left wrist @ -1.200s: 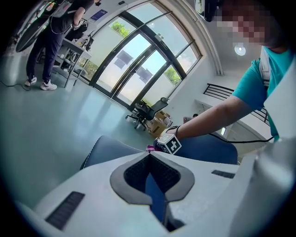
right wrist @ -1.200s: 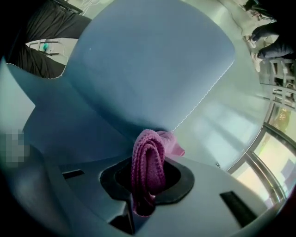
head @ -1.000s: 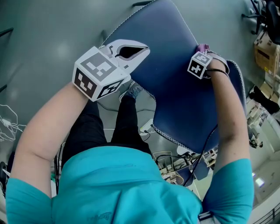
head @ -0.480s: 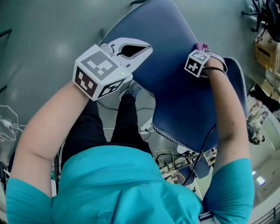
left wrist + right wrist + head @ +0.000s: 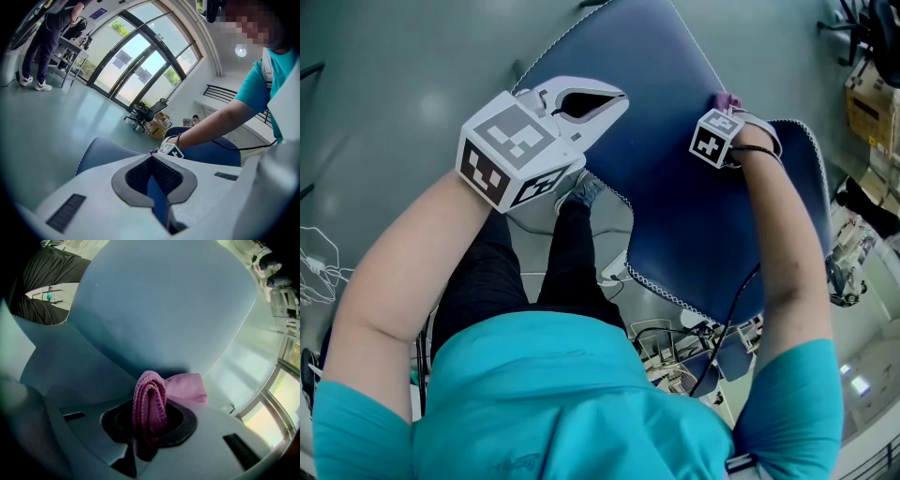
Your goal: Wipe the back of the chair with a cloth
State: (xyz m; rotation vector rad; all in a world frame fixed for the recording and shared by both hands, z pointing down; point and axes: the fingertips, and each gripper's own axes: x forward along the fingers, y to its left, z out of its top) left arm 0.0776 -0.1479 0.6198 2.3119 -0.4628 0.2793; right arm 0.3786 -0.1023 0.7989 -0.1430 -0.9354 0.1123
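two grippers, one chair and one cloth are seen. at the left, the left gripper [image 5: 157, 201] is clamped on the left edge of the chair [image 5: 675, 197], a blue strip of its back being pinched between the jaws. at the right, the right gripper [image 5: 149, 437] is closed on the folded pink cloth [image 5: 149, 404], which is pressed against the chair's back, towards its far right part.

Chair back [image 5: 675, 187] stands in front of the person, over the floor [image 5: 412, 84]. Left claw [image 5: 614, 97] sits at its left edge, with the edge between the jaws. Right claw [image 5: 729, 101] is further right, on the back's face (well apart from the left). Cloth [image 5: 150, 408] is between its jaws, its tip against the chair back.
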